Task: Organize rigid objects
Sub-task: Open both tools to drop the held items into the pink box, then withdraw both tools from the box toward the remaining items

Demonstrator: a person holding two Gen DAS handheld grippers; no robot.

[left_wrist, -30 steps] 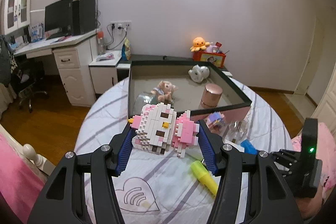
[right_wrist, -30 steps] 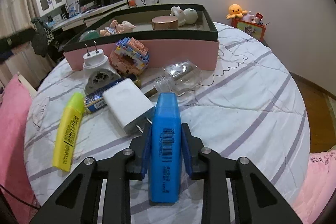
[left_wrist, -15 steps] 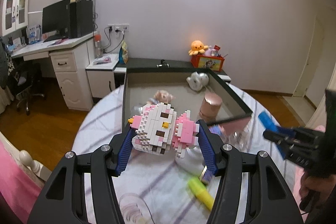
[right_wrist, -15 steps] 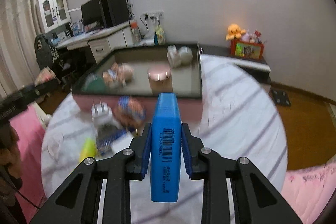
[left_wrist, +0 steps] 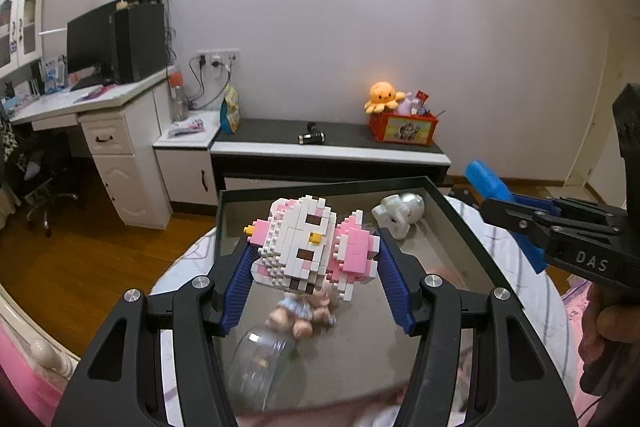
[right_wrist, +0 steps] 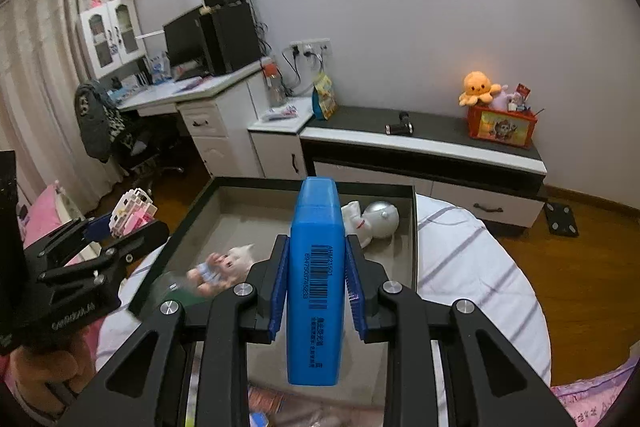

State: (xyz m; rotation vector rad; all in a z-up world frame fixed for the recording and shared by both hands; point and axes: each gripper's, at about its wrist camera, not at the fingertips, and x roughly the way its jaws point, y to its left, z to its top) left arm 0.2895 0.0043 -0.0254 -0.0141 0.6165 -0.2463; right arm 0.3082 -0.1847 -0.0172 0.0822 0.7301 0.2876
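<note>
You held the left gripper (left_wrist: 314,267) pinching the block figure (left_wrist: 314,247) and the right gripper (right_wrist: 316,275) clamped on the blue highlighter (right_wrist: 316,279), both above the tray (right_wrist: 414,227), white toy (right_wrist: 376,221) at one o'clock.

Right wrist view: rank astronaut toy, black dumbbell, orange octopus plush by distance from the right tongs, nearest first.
1. Astronaut toy, in the box's far right corner, just past the right tongs.
2. Black dumbbell, on the low cabinet behind.
3. Orange octopus plush, far right, by the wall.

round table (right_wrist: 480,267) under striped white cloth, open tray (right_wrist: 413,227) on top
</note>
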